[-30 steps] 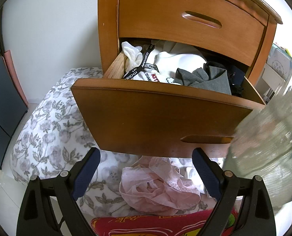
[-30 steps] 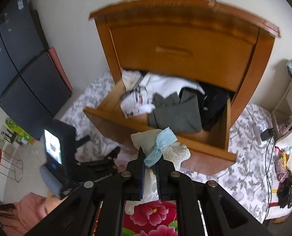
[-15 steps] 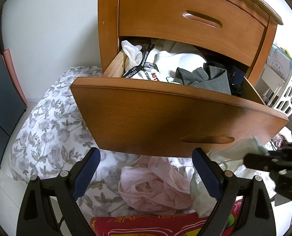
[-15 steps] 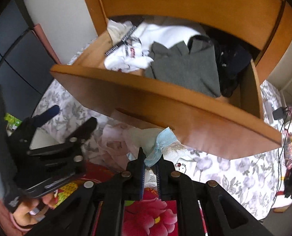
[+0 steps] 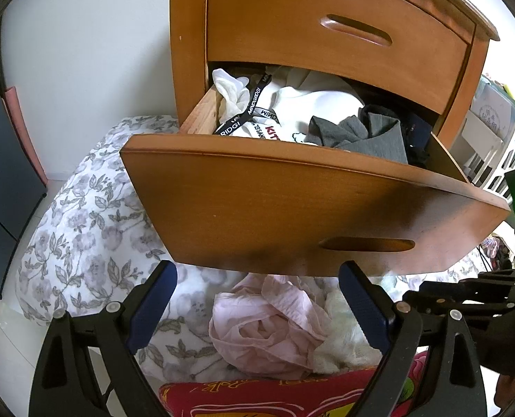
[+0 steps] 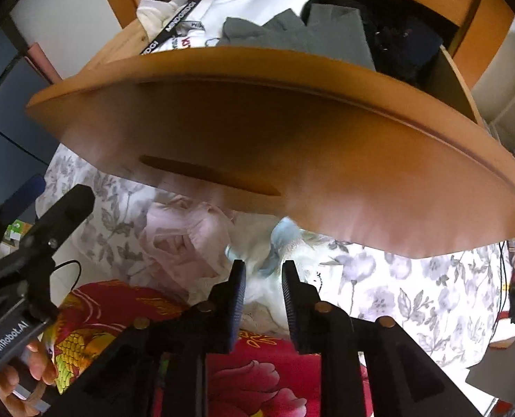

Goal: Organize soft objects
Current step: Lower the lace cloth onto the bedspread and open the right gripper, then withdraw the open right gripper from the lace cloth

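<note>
- I am looking at the white lacy cloth with a pale blue trim, which is lying on the floral bedspread just under the front edge of the open drawer, touching the crumpled pink garment on its left.
- My right gripper is pointing steeply down at that cloth, and its jaws are opening; the cloth is sitting between and just beyond the fingertips, and the pads are not pressing on it as far as I can see.
- My left gripper is hanging wide open with nothing between its blue pads, aimed at the pink garment and the white cloth beside it.
- The drawer is standing pulled out of the wooden chest, crowded with a white printed shirt, a black lettered strap and a grey garment (darker things are sitting in the right corner, too dim to tell).
- A red flowered blanket is lying at the near edge of the bedspread, below both grippers.
</note>
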Action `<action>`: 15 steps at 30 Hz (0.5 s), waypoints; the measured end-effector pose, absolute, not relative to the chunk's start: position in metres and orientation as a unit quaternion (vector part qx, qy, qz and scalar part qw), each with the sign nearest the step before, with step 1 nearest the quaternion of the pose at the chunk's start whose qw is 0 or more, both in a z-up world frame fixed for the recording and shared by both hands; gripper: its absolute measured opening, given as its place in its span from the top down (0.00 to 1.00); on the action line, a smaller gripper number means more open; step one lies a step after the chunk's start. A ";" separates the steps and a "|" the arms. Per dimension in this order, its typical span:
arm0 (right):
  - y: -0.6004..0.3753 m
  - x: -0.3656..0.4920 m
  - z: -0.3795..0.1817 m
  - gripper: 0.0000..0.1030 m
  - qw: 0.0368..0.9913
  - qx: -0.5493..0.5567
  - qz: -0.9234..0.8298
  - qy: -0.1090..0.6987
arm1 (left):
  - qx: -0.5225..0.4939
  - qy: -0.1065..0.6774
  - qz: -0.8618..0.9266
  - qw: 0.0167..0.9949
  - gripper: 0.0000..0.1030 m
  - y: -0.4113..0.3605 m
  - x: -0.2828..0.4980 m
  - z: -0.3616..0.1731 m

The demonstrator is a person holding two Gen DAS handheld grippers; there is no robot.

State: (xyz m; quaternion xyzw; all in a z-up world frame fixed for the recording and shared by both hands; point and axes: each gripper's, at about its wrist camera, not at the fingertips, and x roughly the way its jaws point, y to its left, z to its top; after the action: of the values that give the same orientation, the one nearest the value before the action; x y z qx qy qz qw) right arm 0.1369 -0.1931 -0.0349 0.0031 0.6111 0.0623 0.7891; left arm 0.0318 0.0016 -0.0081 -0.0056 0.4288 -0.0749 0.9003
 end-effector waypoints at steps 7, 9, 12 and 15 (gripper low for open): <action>-0.202 0.130 -0.029 0.36 0.806 0.009 0.045 0.590 | 0.000 0.431 -0.074 0.899 0.08 0.001 0.032 -0.010; -0.202 0.129 -0.030 0.32 0.809 0.012 0.042 0.586 | 0.001 0.432 -0.074 0.899 0.08 0.001 0.032 -0.010; -0.203 0.126 -0.034 0.24 0.808 0.025 0.038 0.588 | 0.000 0.433 -0.074 0.899 0.08 0.001 0.033 -0.010; -0.203 0.122 -0.038 0.21 0.808 0.030 0.028 0.588 | 0.001 0.435 -0.074 0.898 0.08 0.001 0.033 -0.010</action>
State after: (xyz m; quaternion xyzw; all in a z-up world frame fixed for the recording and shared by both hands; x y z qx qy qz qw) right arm 0.1222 -0.2029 -0.0384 0.0300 0.5875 0.0285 0.8081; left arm 0.0325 0.0012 -0.0104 0.0008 0.4346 -0.0744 0.8976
